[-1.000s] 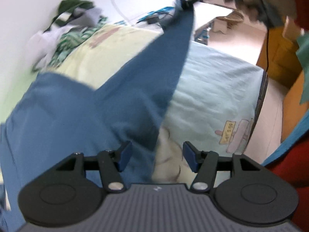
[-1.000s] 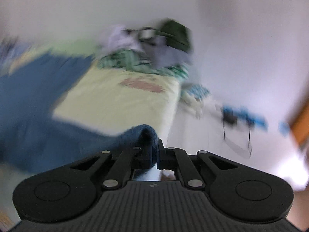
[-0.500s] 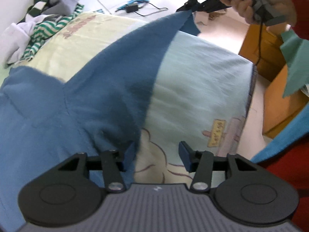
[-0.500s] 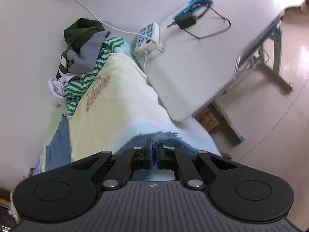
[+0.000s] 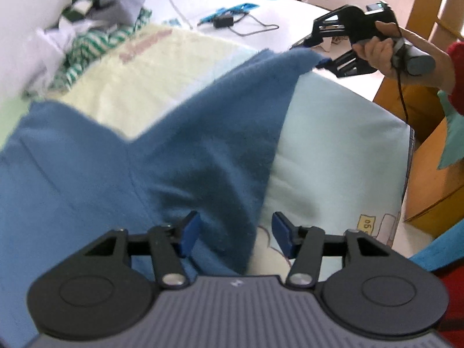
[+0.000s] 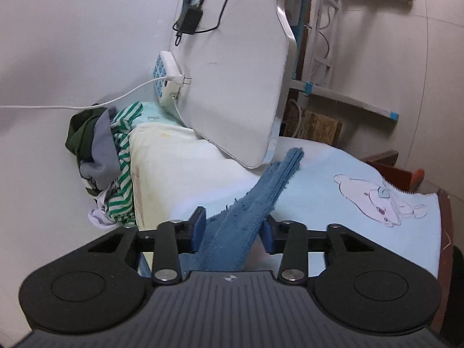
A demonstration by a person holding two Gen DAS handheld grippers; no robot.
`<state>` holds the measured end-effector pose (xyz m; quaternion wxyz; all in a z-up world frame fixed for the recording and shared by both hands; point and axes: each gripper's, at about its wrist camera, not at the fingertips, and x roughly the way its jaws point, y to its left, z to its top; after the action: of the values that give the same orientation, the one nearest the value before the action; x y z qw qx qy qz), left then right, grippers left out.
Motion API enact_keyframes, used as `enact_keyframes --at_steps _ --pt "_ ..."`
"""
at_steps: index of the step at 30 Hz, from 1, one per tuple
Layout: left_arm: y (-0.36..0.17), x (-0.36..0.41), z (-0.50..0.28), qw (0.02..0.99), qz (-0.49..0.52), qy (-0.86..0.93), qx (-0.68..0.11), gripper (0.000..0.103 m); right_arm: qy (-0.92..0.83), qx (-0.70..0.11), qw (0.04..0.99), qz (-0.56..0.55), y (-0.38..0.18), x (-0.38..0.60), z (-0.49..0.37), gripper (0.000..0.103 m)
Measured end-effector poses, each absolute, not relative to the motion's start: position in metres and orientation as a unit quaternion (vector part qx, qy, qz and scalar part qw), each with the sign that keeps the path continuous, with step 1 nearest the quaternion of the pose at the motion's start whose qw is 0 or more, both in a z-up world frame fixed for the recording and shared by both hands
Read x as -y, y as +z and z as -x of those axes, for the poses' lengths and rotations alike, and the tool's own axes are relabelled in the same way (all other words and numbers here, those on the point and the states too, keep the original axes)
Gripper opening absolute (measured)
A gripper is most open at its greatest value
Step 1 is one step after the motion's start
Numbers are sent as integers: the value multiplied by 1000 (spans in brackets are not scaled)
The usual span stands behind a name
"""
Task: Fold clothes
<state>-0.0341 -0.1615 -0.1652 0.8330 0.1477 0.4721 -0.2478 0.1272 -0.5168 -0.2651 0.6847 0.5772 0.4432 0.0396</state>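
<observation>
Only the left wrist view showed a hand [image 5: 385,52] holding the right gripper [image 5: 314,53] at 1 o'clock. Its fingers were opening around the blue cloth [image 5: 179,150] spread on the bed [image 5: 342,145]. The left gripper [image 5: 236,233] was released.

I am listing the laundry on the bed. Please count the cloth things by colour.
Blue garment: 1
Green-and-white striped garment: 1
Dark green garment: 1
Grey garment: 1
White garment: 1
Total: 5, though the heap may hide more.
</observation>
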Motion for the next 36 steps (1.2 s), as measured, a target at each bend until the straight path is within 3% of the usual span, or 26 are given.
enact_keyframes --at_steps 1,2,10,16,20,28,34,36 --pt "-168 162 35 833 -138 -251 -473 51 37 -440 694 -569 -261 517 -128 8" --pt "-169 163 35 833 -131 -254 -474 51 36 -434 709 -555 -254 517 -129 6" --pt "-155 168 45 833 -105 -291 -459 51 133 -325 856 -379 -142 477 -122 5" --pt "-106 98 34 884 -20 -221 -411 59 248 -277 917 -144 -92 368 -96 5" --pt "-94 41 28 891 80 -179 -408 67 281 -250 925 -53 -99 304 -72 5" --pt "-121 7 18 845 244 -184 -438 67 300 -218 914 165 -147 203 -21 5" --pt "-158 4 -3 818 289 -189 -460 72 309 -199 873 320 -185 167 4 5" --pt "-165 1 -11 811 311 -186 -460 77 310 -199 863 347 -192 165 7 5"
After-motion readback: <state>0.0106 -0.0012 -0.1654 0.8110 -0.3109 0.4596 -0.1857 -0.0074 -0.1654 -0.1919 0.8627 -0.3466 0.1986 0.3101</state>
